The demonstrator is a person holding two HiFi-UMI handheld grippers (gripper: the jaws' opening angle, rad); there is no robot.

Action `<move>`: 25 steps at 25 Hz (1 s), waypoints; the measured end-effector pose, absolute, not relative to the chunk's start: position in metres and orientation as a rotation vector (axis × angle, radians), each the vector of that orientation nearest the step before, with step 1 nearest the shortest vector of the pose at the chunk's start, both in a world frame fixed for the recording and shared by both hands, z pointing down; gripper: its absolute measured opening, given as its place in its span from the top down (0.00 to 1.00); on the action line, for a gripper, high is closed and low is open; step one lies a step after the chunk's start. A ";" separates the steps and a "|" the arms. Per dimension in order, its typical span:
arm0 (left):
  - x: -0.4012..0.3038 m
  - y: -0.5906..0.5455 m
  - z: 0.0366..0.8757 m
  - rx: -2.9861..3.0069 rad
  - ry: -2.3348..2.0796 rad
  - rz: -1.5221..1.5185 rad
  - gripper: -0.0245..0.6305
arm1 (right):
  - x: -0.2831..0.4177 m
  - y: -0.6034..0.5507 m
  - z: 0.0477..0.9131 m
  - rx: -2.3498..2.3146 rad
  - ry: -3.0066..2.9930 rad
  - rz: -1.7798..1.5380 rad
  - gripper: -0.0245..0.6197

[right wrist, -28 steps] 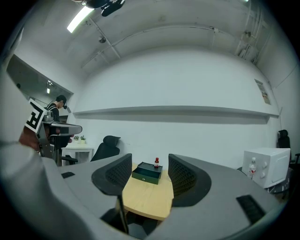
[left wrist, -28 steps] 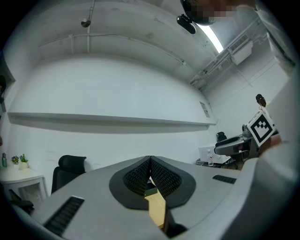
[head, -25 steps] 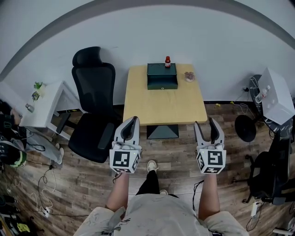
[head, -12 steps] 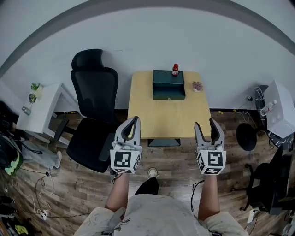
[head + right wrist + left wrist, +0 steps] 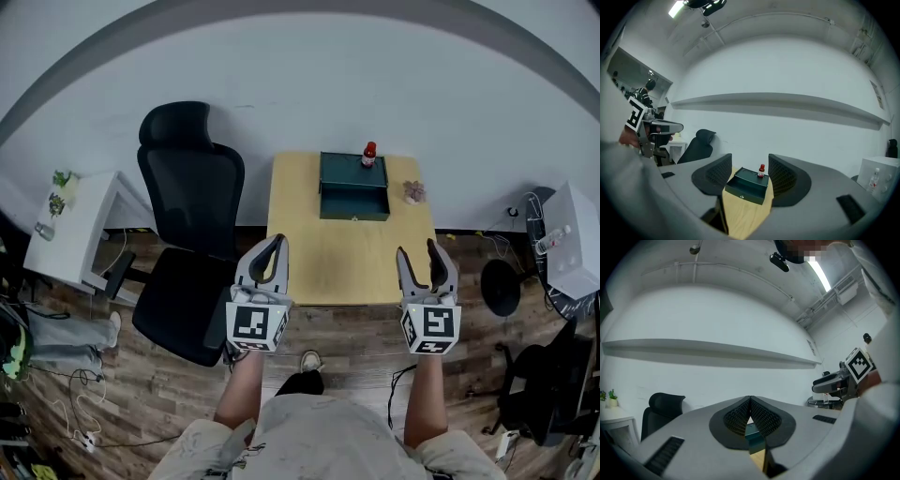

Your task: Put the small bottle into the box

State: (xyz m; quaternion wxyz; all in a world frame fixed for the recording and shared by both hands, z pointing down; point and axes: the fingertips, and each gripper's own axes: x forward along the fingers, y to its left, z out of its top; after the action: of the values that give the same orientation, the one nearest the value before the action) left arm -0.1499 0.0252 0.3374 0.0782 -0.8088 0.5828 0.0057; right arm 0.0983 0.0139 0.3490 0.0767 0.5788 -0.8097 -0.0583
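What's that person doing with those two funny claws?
A person stands before a wooden table with two claws. The left claw is shut and empty; the right claw is open and empty. Neither touches anything. The small bottle stands at the far right corner of the dark green box, not yet inside.

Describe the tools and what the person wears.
The left tool and the right tool are both grey, with curved jaws lined by dark ribbed pads. Each carries a white cube printed with black square markers. The person wears a light shirt.
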 end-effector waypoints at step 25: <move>-0.161 -0.133 0.330 -2.409 1.716 0.008 0.95 | 0.081 -0.142 0.349 1.751 -2.444 -0.172 0.57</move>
State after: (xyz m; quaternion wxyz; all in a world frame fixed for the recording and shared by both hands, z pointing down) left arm -0.1609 -0.1328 0.3303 0.0918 -0.8111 0.5777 0.0027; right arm 0.0811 -0.1416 0.3494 0.0651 0.5802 -0.8098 -0.0571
